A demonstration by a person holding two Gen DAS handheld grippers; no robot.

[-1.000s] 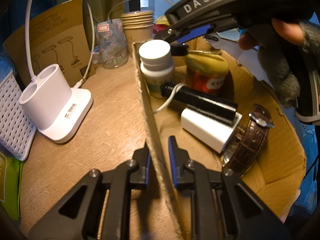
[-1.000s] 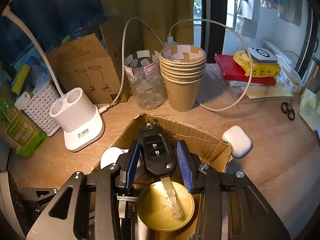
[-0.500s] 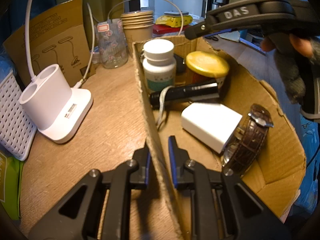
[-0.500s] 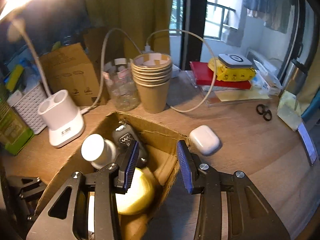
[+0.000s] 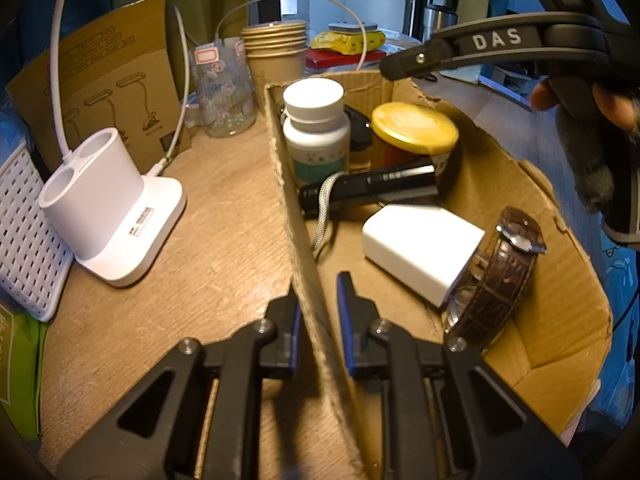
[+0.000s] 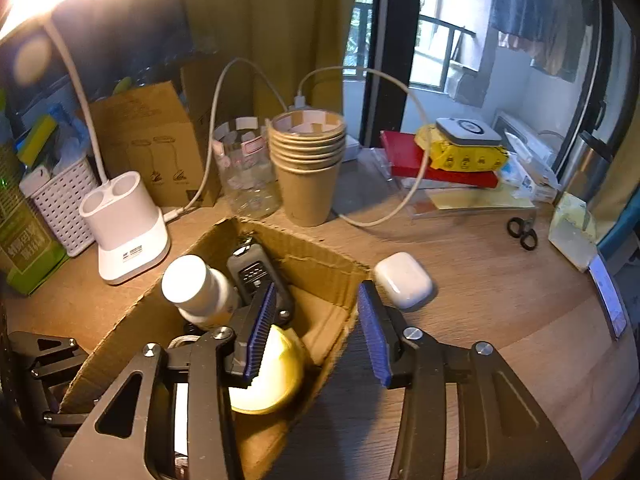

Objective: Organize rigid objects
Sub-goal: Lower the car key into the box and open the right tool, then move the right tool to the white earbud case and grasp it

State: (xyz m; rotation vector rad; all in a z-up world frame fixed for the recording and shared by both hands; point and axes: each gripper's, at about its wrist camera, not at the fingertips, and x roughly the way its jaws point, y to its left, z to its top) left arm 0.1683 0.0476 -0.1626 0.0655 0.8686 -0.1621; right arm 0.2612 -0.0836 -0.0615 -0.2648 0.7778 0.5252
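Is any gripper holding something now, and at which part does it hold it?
The left gripper is shut on the cardboard box, at its side wall's top edge. The right gripper holds nothing; its jaws are opening.

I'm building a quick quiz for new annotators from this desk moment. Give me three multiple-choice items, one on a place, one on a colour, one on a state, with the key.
1. Where is the white earbud case?
A. In the cardboard box
B. On the desk outside the box
C. On the red book

2. What colour is the jar lid?
A. Yellow
B. Green
C. Black

3. What is the left gripper doing?
A. Hanging open above the watch
B. Clamped on the box's side wall
C. Holding the pill bottle

Key: 1 B, the case lies on the wood beyond the cardboard box corner. 2 A, the lid reads yellow in both views. 3 B, the box wall runs between its blue pads, which pinch it, while the right gripper is opening with nothing between its pads.
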